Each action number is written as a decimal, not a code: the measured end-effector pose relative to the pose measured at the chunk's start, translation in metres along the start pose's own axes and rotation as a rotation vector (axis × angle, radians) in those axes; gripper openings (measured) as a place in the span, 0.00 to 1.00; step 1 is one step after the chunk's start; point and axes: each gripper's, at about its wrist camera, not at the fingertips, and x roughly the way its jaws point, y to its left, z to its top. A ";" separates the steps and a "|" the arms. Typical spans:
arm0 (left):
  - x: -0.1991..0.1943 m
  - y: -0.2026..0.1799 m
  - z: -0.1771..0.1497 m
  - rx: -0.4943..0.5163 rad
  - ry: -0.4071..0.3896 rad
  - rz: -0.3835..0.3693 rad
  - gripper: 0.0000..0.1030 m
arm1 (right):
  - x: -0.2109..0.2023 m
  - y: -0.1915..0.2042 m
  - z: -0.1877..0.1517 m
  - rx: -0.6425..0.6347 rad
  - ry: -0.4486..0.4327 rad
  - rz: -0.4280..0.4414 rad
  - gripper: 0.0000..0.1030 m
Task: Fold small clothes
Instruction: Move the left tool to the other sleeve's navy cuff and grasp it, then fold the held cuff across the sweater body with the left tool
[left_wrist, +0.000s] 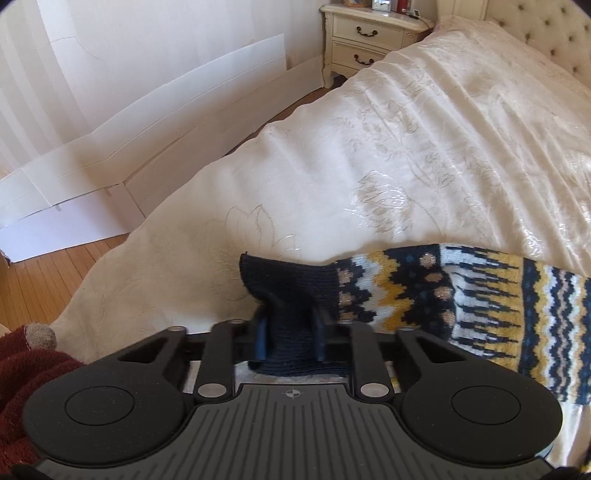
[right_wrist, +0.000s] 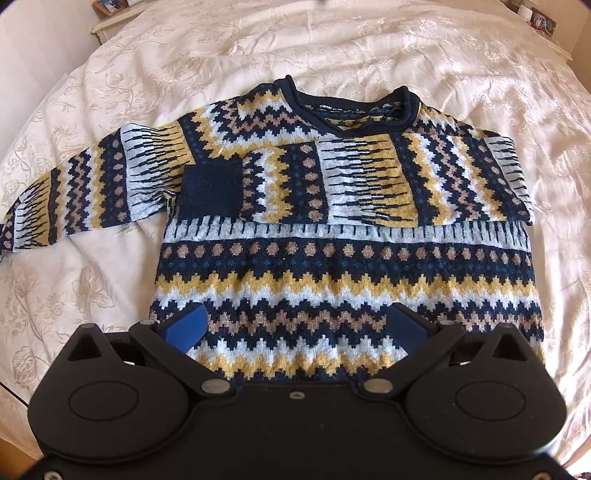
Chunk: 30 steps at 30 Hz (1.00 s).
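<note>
A small knitted sweater (right_wrist: 332, 266) in navy, yellow, white and tan zigzags lies flat on the cream bedspread (right_wrist: 110, 92), neck away from me. Its right sleeve is folded across the chest, with the navy cuff (right_wrist: 212, 190) near the middle. Its left sleeve (right_wrist: 74, 195) stretches out to the left. In the left wrist view my left gripper (left_wrist: 290, 325) is shut on that sleeve's navy cuff (left_wrist: 288, 280), the patterned sleeve (left_wrist: 480, 302) trailing right. My right gripper (right_wrist: 295, 325) is open over the sweater's lower body, holding nothing.
A cream nightstand (left_wrist: 369, 40) stands beside the bed's head. White cardboard sheets (left_wrist: 147, 129) lean on the wall over the wooden floor (left_wrist: 48, 273). A dark red plush item (left_wrist: 26, 369) lies at the lower left. A tufted headboard (left_wrist: 546, 33) is at the far right.
</note>
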 end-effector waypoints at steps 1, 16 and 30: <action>-0.005 -0.001 0.002 -0.008 0.000 -0.029 0.06 | 0.001 -0.001 0.000 0.003 0.005 0.001 0.99; -0.139 -0.128 0.016 0.032 -0.193 -0.289 0.06 | 0.009 -0.039 0.001 -0.035 0.011 0.101 0.99; -0.219 -0.346 -0.057 0.271 -0.209 -0.541 0.06 | 0.004 -0.144 -0.009 0.002 0.020 0.150 0.99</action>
